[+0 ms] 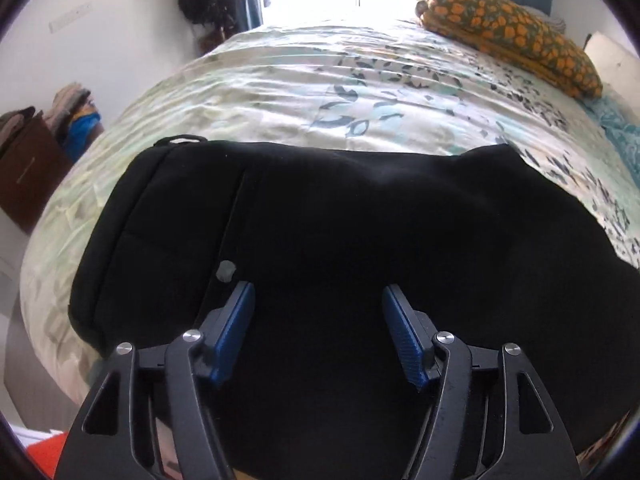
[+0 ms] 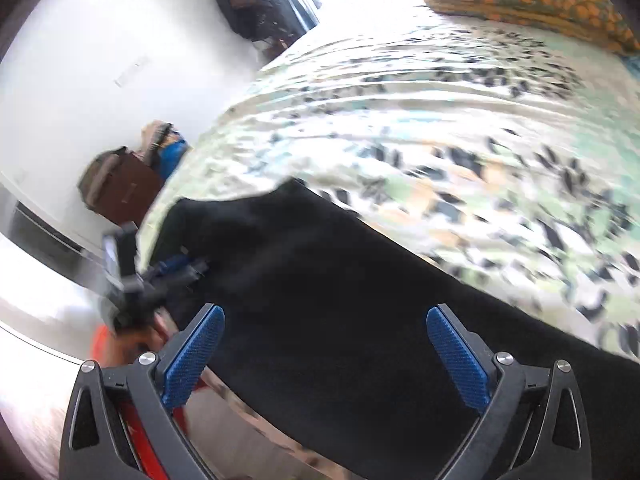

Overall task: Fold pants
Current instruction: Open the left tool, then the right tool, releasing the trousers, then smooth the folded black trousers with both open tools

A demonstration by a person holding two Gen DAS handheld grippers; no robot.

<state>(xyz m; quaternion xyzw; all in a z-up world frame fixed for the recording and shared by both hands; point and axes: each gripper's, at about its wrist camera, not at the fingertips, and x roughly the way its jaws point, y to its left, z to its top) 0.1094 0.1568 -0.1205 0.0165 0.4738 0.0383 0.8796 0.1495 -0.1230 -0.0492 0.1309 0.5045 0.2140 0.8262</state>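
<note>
Left hand-held gripper point(image 1: 318, 304): I am holding it low over the near part of the black pants point(image 1: 340, 240), jaws spread wide and gripping nothing; I judge it is placed there to take a fresh hold of the cloth for the next fold.
Right hand-held gripper point(image 2: 324, 328): I am keeping its jaws wide apart too, with nothing between the blue pads point(image 2: 458, 362); this view is smeared by motion, so I cannot tell how close it is to the fabric.
Bed point(image 1: 280, 92): it is carrying everything, under a pale leaf-patterned cover that is rippled all across, so the cloth may be dragging on it rather than sliding.
Pants: they are lying across the near edge of the bed, left to right in the left wrist view, in a broad dark slab; I am reading the seamed band with the small loop at the left end as the waist, though I am not sure. How many layers are lying there I cannot tell.
Orange-patterned pillow point(image 1: 508, 28): it is sitting at the far right corner of the bed, well apart from the pants, so it is not hindering me.
Brown box point(image 1: 28, 168): it is standing off the left side of the bed, with clothes piled beside it.
Pale speck point(image 1: 225, 271): a small light spot is sitting on the pants just beside the left finger.
</note>
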